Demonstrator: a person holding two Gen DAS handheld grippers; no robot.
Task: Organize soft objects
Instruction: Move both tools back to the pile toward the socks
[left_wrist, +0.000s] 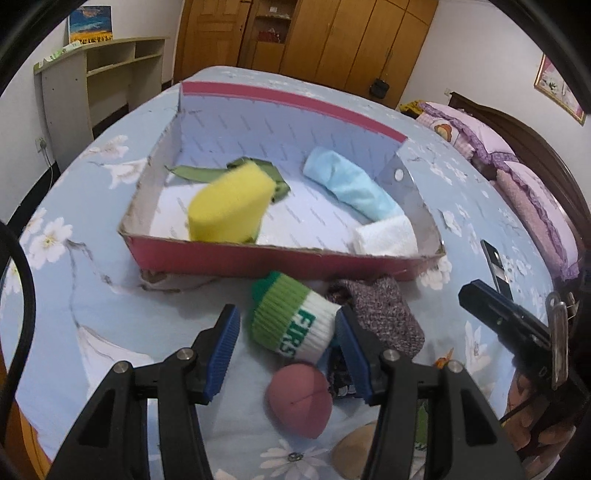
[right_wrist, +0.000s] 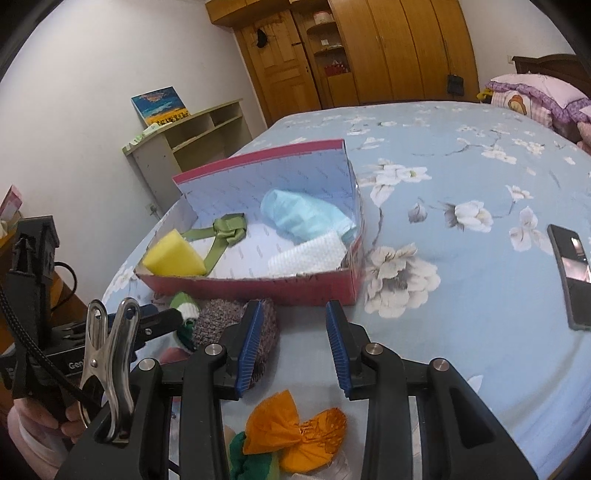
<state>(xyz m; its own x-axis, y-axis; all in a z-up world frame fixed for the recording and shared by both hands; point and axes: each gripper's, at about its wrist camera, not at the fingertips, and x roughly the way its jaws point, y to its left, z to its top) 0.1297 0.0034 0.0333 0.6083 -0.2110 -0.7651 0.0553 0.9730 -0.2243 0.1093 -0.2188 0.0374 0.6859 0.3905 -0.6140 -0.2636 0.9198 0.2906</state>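
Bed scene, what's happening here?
A person with two handheld grippers is sorting soft items into a red box on the bed. Already inside: a yellow sponge, green ribbon, blue cloth and white towel. The left gripper is open around a green-and-white rolled sock, not yet closed. The right gripper hangs open, empty.

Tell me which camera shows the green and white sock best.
The left wrist view: the green and white sock lies whole between the open left gripper fingers, lettering readable. The right wrist view shows only a sliver behind the left gripper.
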